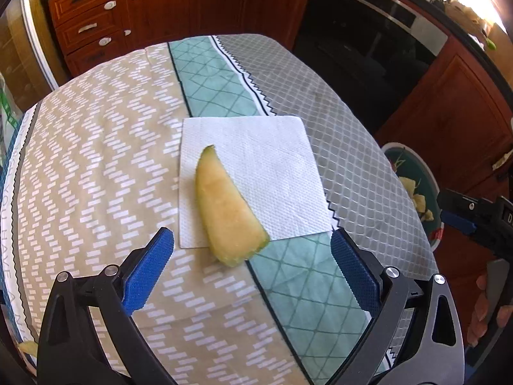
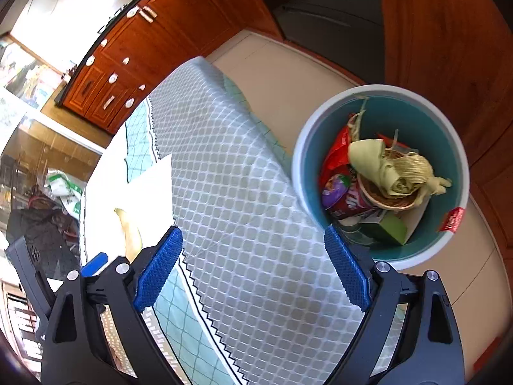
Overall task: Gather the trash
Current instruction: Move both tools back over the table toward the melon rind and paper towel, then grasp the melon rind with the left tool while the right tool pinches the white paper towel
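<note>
A yellow melon rind [image 1: 226, 211] lies on a white paper napkin [image 1: 256, 166] in the middle of the cloth-covered table [image 1: 96, 160]. My left gripper [image 1: 253, 240] hangs open just short of the rind, nothing between its blue pads. In the right wrist view my right gripper [image 2: 253, 237] is open and empty above the table's grey edge. A teal bin with a white rim [image 2: 378, 173] stands on the floor to its right, holding corn husks, a red wrapper and a cup. The rind [image 2: 130, 234] and napkin [image 2: 150, 189] show at the left there.
Wooden cabinets [image 1: 89, 16] and a dark oven [image 1: 368, 41] stand behind the table. The bin [image 1: 413, 179] sits past the table's right edge, with the other gripper [image 1: 474, 215] and a hand [image 1: 487, 311] beside it. Beige floor [image 2: 279, 73] surrounds the bin.
</note>
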